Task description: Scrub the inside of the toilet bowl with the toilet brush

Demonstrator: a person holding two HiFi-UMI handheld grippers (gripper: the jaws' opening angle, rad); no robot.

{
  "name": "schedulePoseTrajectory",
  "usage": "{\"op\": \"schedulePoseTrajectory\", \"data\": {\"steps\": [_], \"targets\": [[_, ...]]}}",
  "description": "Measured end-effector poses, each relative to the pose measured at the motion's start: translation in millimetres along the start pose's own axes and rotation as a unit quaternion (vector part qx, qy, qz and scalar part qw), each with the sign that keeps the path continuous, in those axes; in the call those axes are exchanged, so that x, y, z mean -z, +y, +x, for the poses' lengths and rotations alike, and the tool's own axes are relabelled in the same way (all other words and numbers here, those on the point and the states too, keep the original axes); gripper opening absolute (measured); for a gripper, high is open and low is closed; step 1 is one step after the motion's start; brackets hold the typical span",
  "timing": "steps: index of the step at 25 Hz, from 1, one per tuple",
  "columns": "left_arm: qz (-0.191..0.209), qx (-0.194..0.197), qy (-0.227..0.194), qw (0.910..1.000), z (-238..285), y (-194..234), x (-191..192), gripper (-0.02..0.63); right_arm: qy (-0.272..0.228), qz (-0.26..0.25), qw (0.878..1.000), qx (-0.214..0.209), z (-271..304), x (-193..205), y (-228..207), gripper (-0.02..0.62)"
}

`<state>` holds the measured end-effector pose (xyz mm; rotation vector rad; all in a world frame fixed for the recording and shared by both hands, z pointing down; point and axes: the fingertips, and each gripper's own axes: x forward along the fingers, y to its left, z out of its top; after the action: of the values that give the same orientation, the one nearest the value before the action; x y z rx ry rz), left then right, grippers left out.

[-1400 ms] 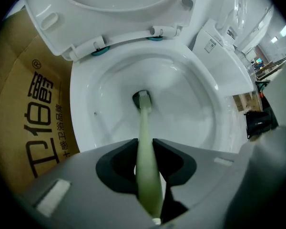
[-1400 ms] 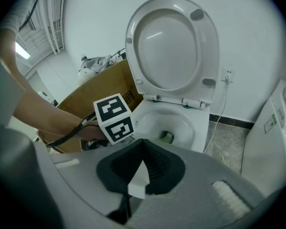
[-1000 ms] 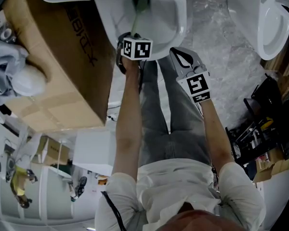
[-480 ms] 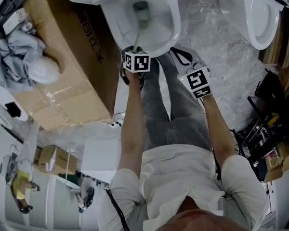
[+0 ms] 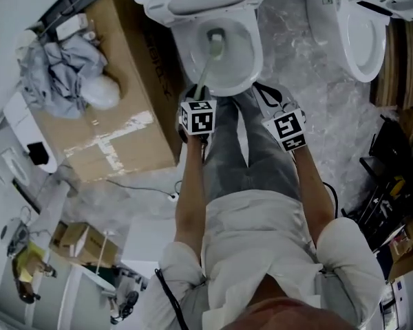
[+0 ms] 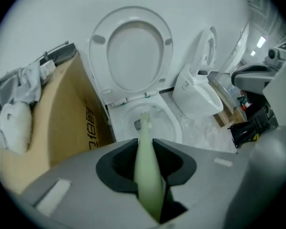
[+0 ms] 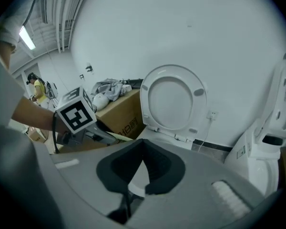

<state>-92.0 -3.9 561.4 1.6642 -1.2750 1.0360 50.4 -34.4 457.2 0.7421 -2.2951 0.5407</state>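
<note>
A white toilet bowl [image 5: 244, 64] stands at the top middle of the head view, with its lid [image 6: 133, 51] raised. My left gripper [image 5: 196, 96] is at the bowl's near rim, shut on the pale green toilet brush handle [image 6: 147, 173]. The handle slants down into the bowl. The brush head [image 5: 215, 40] sits low inside, near the drain [image 6: 144, 117]. My right gripper [image 5: 270, 96] hovers beside the bowl's right front edge. In the right gripper view, the right gripper [image 7: 143, 144] has its jaws shut with nothing between them, and the left gripper [image 7: 86, 120] shows at the left.
A large cardboard box [image 5: 117, 126] stands tight against the toilet's left side, with grey cloth [image 5: 62, 67] on top. A second toilet [image 5: 361, 29] is at the right. Dark clutter [image 5: 392, 184] lies at the far right. The person's legs [image 5: 251, 163] are in front of the bowl.
The head view has tilted, so the toilet and both grippers sit lower in the frame. The left gripper stays shut on the brush, which remains in the bowl.
</note>
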Motion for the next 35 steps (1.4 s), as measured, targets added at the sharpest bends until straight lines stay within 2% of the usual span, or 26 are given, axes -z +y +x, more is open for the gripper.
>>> {"op": "schedulePoseTrajectory", "data": {"steps": [6,11,15,22,25,35], "targets": [[0.009,0.004,-0.087,0.9962,-76.9,7.8,-39.7,0.114,-0.041,-0.021,0.999,0.019,-26.2,-48.2,10.2,0.003],[0.015,0.013,-0.168,0.9857,-144.2,2.0,-75.4,0.114,-0.085,-0.054,0.995,0.024,-58.2,-100.1,9.9,0.003],[0.033,0.017,-0.234,0.9714,-198.0,-2.6,-101.6,0.114,-0.125,-0.069,0.989,0.034,-89.4,-141.8,10.1,0.003],[0.042,0.019,-0.34,0.9392,-276.7,-0.7,-142.5,0.114,-0.173,-0.093,0.98,0.036,-137.6,-192.5,23.2,0.002],[0.039,0.028,-0.363,0.9306,-295.8,-1.5,-151.8,0.114,-0.177,-0.113,0.977,0.041,-149.1,-202.1,25.8,0.002],[0.043,0.041,-0.394,0.9171,-327.7,-4.9,-169.2,0.114,-0.208,-0.119,0.969,0.067,-173.1,-229.1,29.5,0.002]]}}
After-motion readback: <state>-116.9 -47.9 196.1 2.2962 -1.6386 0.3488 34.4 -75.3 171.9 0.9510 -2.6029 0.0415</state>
